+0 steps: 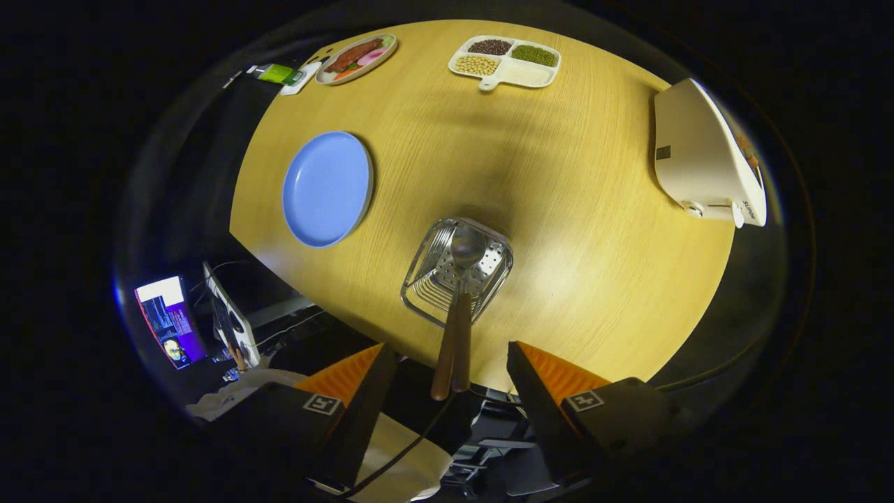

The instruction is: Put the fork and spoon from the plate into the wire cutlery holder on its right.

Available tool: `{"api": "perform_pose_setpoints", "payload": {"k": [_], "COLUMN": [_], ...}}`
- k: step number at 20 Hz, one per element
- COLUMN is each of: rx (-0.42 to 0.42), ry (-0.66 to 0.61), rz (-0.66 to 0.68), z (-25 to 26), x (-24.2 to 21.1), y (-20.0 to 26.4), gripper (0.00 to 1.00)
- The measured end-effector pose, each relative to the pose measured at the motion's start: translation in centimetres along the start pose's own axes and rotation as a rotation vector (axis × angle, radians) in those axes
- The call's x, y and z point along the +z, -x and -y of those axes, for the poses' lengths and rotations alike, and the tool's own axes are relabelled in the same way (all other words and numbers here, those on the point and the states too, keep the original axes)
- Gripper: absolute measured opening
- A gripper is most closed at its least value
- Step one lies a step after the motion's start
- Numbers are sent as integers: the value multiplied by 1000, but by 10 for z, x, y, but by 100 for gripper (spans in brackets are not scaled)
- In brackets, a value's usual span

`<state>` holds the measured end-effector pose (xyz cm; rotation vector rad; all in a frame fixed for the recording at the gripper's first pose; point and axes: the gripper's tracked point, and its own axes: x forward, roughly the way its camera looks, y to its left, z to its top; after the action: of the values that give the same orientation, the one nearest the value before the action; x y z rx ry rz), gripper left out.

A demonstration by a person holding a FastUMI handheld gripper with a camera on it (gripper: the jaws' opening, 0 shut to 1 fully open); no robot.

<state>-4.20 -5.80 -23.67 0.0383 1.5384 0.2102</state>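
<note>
The gripper (pixel 450 374) hangs above the near edge of the wooden table (pixel 559 209), its fingers spread wide and holding nothing. Between the fingers, two brown handles rise toward the camera side by side; they belong to the spoon (pixel 466 248) and the fork (pixel 447 349), both standing in the wire cutlery holder (pixel 426 279) just ahead of the fingertips. The spoon's bowl lies against the holder's perforated base; the fork's head is hidden behind the handles and wires. Beyond the left finger and left of the holder sits the blue plate (pixel 327 188), bare. Off to the right, well apart from the holder, a white appliance (pixel 702 164) stands at the table's edge. Far beyond, at the table's far side, are a divided white tray (pixel 505 63) with beans in three compartments and an oval dish of food (pixel 356 57).
</note>
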Motion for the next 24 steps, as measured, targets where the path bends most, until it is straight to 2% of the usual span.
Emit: {"api": "perform_pose_setpoints", "payload": {"k": [4, 8, 12, 15, 20, 24], "rx": [-22, 5, -45, -68, -247, -310], "ry": [-24, -66, -50, -68, -104, -133], "rz": [188, 373, 557, 760, 1147, 1295], "z": [-10, -37, -53, -67, -69, -82], "x": [15, 23, 26, 38, 51, 48], "y": [22, 51, 85, 128, 198, 223], "gripper": [100, 100, 100, 100, 99, 99]}}
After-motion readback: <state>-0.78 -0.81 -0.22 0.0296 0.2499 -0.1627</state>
